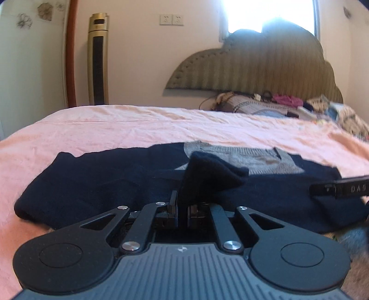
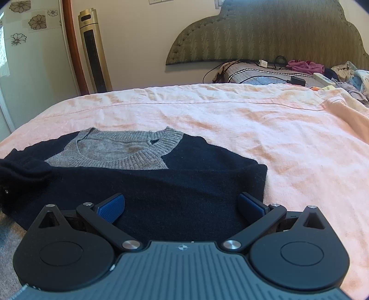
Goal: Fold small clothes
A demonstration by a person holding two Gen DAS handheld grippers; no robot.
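A small navy sweater with a grey knitted collar lies flat on the pink bedsheet; it also shows in the left wrist view. My left gripper is shut on a raised fold of the navy sweater's near edge. My right gripper is open, its blue pads spread over the sweater's near right part. One finger of the right gripper shows at the right edge of the left wrist view.
A green padded headboard stands at the far end, with a pile of clothes, cables and a charger below it. A gold tower fan stands by the wall at the left. A bright window is behind.
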